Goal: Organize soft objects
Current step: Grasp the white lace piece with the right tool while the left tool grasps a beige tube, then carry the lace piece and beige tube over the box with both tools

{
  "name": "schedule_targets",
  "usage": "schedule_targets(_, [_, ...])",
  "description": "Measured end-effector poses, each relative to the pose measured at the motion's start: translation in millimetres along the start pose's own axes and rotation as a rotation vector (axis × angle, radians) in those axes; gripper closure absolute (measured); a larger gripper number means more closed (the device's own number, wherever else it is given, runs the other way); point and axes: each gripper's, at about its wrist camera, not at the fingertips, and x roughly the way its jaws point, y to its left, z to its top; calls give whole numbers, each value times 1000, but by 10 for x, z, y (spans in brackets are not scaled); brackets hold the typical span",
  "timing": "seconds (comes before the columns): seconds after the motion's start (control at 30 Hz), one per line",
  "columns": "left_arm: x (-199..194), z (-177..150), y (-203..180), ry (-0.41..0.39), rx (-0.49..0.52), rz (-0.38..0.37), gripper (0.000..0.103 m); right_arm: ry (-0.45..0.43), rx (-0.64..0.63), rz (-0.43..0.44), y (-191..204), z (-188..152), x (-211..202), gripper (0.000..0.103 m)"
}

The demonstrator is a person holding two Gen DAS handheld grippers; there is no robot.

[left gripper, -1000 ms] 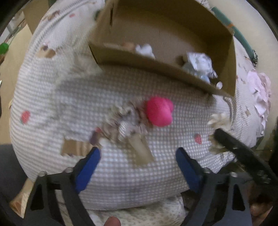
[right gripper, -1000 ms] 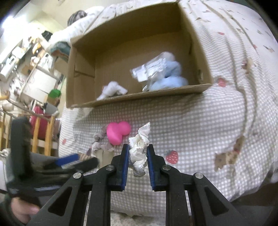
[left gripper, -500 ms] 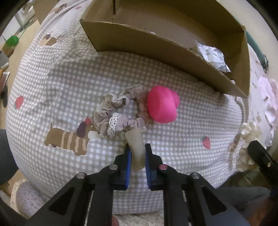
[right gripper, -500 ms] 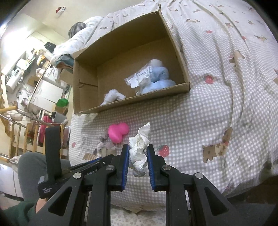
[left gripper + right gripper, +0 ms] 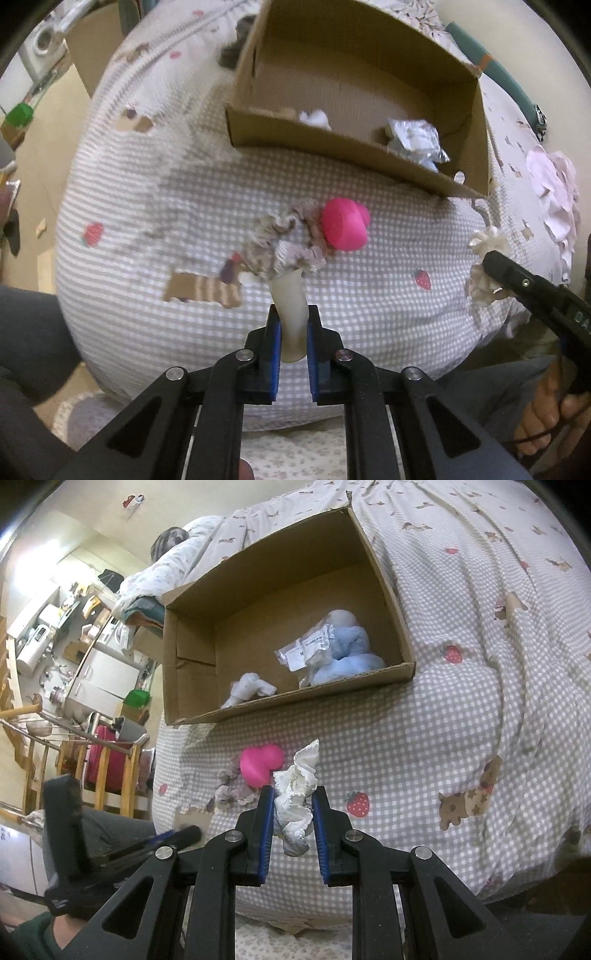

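My left gripper (image 5: 293, 314) is shut on a beige soft piece (image 5: 291, 295), held just above the checked bed cover (image 5: 369, 295). The piece's far end meets a grey-brown frilly scrunchie (image 5: 284, 243); whether they are joined I cannot tell. A pink heart-shaped soft toy (image 5: 345, 225) lies against the scrunchie. My right gripper (image 5: 293, 805) is shut on a white frilly scrunchie (image 5: 295, 794), off the bed's front right. Behind stands an open cardboard box (image 5: 295, 699) holding a blue plush (image 5: 351, 653), a clear packet (image 5: 310, 650) and a white cloth (image 5: 249, 688).
The bed cover falls away at its rounded front edge toward a person's dark-clad legs (image 5: 33, 332). A pink floral cloth (image 5: 554, 192) lies at the far right. In the right wrist view, a wooden rail (image 5: 103, 771) and cabinets (image 5: 99, 679) stand left of the bed.
The left gripper's jaws went from wide open to shut on the beige piece, then rose with it, so the box's inside shows again. The right gripper kept its hold on the white scrunchie.
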Motion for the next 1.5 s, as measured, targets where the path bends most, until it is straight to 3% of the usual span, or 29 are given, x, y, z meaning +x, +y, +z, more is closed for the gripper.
schedule_targets(0.37, [-373, 414, 151, -106, 42, 31, 92, -57, -8, -13, 90, 102, -131, 81])
schedule_targets(0.57, [-573, 708, 126, -178, 79, 21, 92, -156, 9, 79, 175, 289, -368, 81])
schedule_targets(0.83, [-738, 1077, -22, -268, 146, -3, 92, -219, -28, 114, 361, 653, -508, 81])
schedule_targets(1.23, [-362, 1493, -279, -268, 181, -63, 92, -181, -65, 87, 409, 1001, -45, 81])
schedule_targets(1.37, [-138, 1570, -304, -265, 193, -59, 92, -132, 3, 131, 281, 997, 238, 81])
schedule_targets(1.5, [82, 1586, -354, -251, 219, -24, 92, -91, -42, 86, 302, 986, 445, 81])
